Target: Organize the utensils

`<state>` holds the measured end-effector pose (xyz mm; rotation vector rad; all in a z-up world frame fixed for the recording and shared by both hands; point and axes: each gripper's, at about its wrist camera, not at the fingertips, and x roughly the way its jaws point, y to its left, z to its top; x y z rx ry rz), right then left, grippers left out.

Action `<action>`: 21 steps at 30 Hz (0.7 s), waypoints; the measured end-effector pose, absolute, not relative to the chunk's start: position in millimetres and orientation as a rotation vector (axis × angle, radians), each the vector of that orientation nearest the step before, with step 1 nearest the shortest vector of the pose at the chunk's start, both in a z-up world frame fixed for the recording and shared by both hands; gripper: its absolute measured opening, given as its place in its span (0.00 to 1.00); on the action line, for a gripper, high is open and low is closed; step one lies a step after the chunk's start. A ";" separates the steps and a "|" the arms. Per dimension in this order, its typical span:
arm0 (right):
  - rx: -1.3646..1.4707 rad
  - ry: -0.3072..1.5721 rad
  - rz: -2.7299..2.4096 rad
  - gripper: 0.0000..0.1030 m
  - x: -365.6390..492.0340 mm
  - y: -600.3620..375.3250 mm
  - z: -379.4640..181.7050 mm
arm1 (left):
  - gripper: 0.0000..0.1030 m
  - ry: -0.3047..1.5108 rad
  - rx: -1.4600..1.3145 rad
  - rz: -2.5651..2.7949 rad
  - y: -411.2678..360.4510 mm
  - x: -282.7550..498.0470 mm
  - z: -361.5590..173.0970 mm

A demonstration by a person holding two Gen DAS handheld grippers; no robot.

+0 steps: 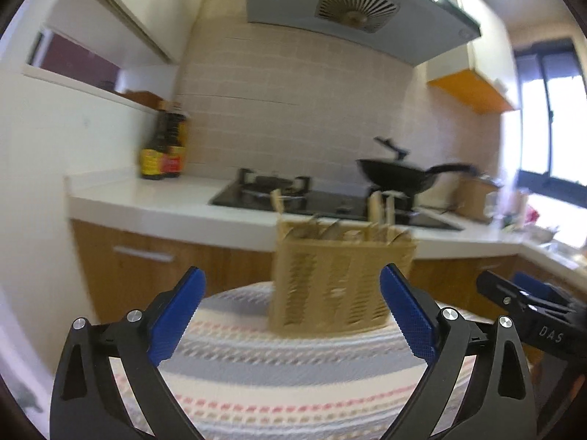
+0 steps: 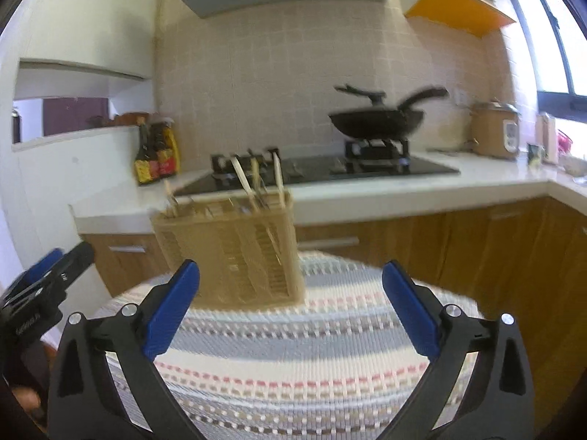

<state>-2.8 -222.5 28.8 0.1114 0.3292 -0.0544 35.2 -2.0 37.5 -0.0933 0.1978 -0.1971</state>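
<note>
Here, left wrist view: the left gripper stands spread and empty, the holder of utensils just ahead between its fingers, resting upright on the striped cloth; the right gripper enters from the right. Right wrist view: the right gripper is likewise spread and empty — the holder sits ahead and left of centre, chopsticks standing up from it, the left gripper beyond at the left. Judged advice: approach slowly, steady the light holder with one gripper, and pinch a single utensil high on its stem — blur hides the finer sorting.
</note>
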 end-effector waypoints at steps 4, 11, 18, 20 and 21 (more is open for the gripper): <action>0.085 0.299 -0.121 0.92 -5.8 -221.1 2.9 | 0.90 0.191 -0.053 -0.087 -7.5 31.4 15.2; 0.111 0.348 -0.076 0.92 4.0 -226.1 -6.5 | 0.91 0.223 0.029 -0.095 -17.9 37.5 3.9; 0.079 0.355 -0.061 0.92 1.5 -216.8 -8.3 | 0.93 0.249 0.031 -0.076 -16.7 40.2 3.0; 0.065 0.351 -0.057 0.92 0.0 -214.2 -8.4 | 0.93 0.256 0.032 -0.083 -17.4 41.2 2.6; 0.058 0.350 -0.053 0.92 -0.9 -212.8 -8.5 | 0.93 0.258 0.036 -0.082 -18.2 41.2 2.5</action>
